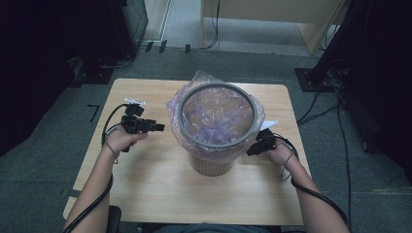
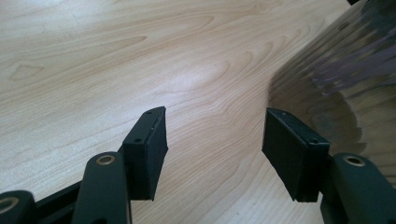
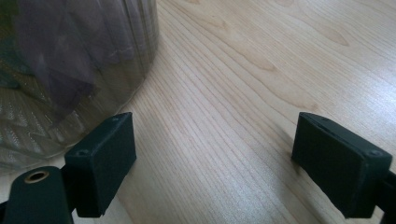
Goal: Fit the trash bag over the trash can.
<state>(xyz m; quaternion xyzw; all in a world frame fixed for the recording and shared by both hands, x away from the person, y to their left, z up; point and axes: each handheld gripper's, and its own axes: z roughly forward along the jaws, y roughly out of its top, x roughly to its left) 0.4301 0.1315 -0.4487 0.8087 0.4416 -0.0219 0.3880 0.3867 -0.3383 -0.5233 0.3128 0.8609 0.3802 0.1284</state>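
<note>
left claw (image 2: 212, 140) open | right claw (image 3: 212, 154) open | bin (image 1: 214, 165) base hidden by bag (image 1: 194, 109)

Bare table (image 1: 145, 184): we find open passage left, right and front of the lined bin (image 1: 217, 121), sole obstacle, mid-table. Left gripper (image 1: 156, 127) near its side; right gripper (image 1: 252, 149) just beside its wall.

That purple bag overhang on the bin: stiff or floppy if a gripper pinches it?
Probably floppy: the purple bag is thin, see-through film, crumpled in loose folds below the grey ring. Likely light and slippery, given its sheen. The ring seems to clamp it, so a pull may tip the bin.
</note>
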